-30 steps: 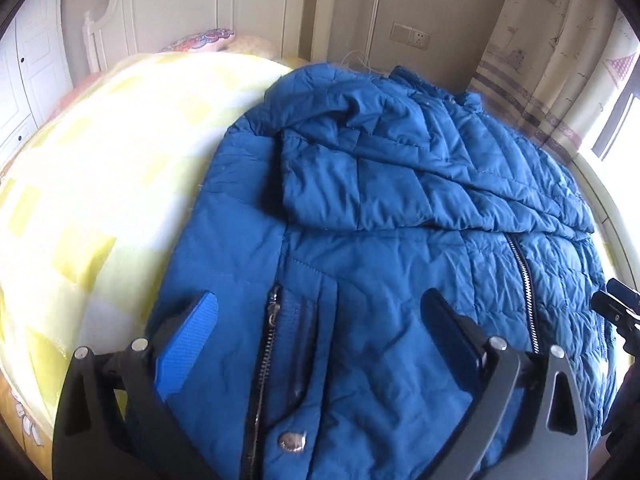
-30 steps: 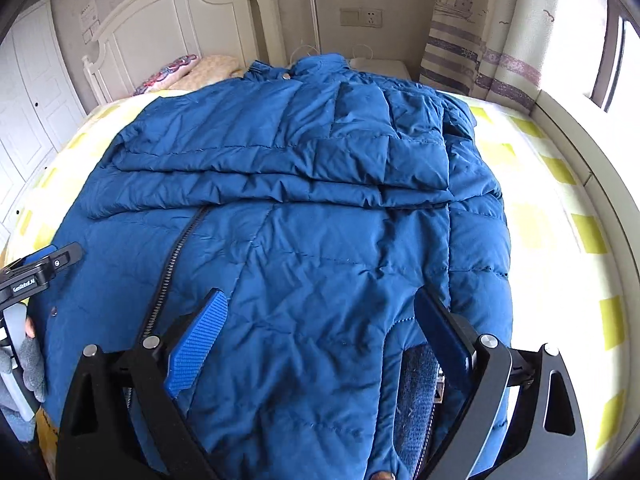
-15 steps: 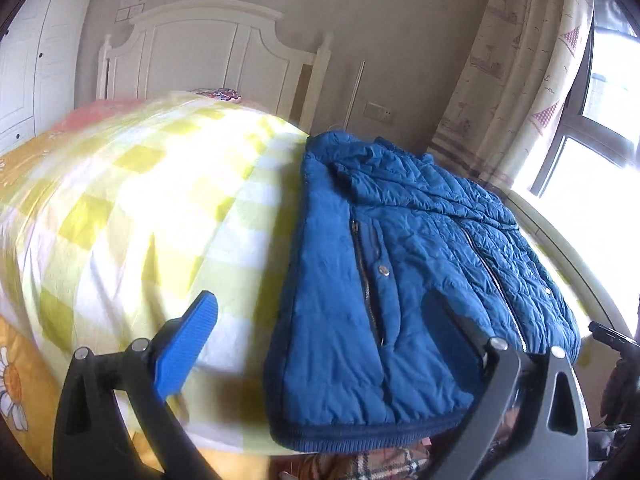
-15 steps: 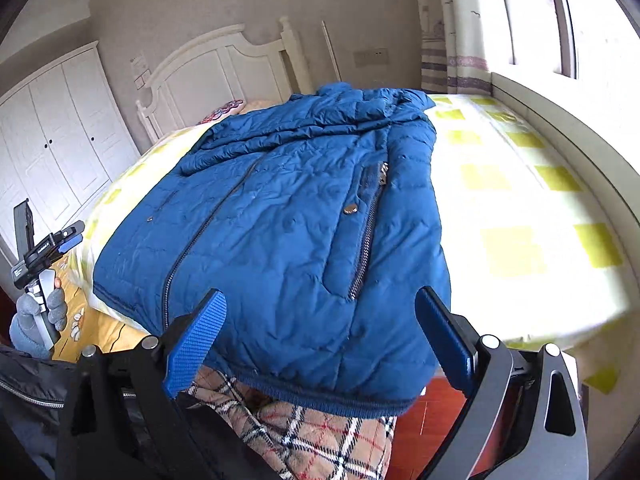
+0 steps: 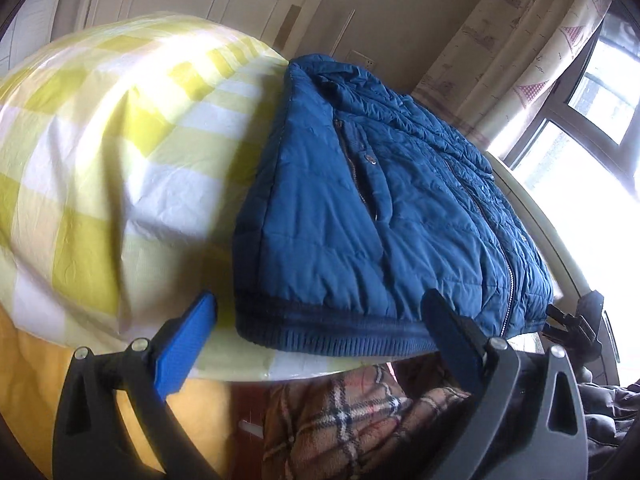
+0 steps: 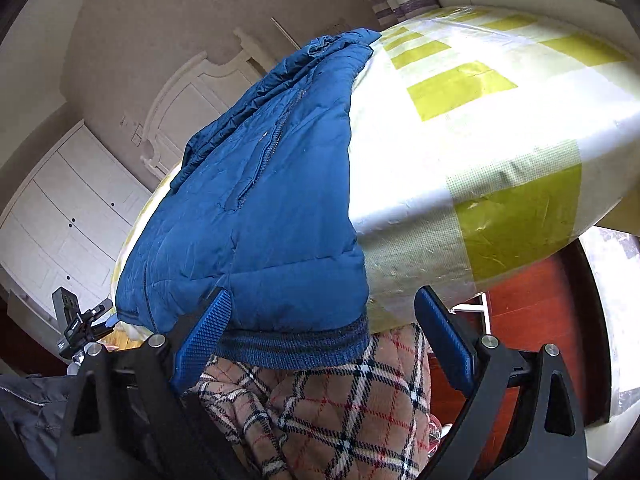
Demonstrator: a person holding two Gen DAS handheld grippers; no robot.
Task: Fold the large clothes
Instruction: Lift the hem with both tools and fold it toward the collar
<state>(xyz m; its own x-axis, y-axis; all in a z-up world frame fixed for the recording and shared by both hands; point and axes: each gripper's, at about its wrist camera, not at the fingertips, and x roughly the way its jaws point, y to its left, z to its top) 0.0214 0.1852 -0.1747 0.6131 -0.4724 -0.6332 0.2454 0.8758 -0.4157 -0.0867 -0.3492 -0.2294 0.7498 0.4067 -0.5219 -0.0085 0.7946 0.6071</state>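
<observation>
A: Start at the right tool (image 6: 322, 340). How does it stand?

B: Its jaws are spread wide and hold nothing. The ribbed hem (image 6: 296, 346) of the blue puffer jacket (image 6: 256, 216) lies just ahead of the tips, between the two blue pads, but neither pad presses on it.

A: And the left tool (image 5: 320, 332)?

B: The same: wide apart, empty. The jacket's other hem corner (image 5: 256, 326) sits just ahead of it, nearer its left-hand finger (image 5: 184, 348) than its right.

A: Where does the jacket lie beyond that?

B: It is spread flat on the bed (image 5: 120, 152), over the yellow-checked sheet, running away from both tools toward the white headboard (image 6: 192, 92). The hem overhangs the near edge of the bed slightly. Checked fabric (image 6: 320, 412) shows right under the tools, probably the person's clothing.

A: How would it handle?

B: Likely light for its bulk, soft and puffy, with a smooth shell that may slip between pads. The quilting would spring back, so a fold may not stay flat without pressing.

A: Best place to take hold?

B: The knit hem band at each bottom corner. It looks firmer and less slick than the shell, and a grip there should carry the bottom edge up toward the collar evenly.
</observation>
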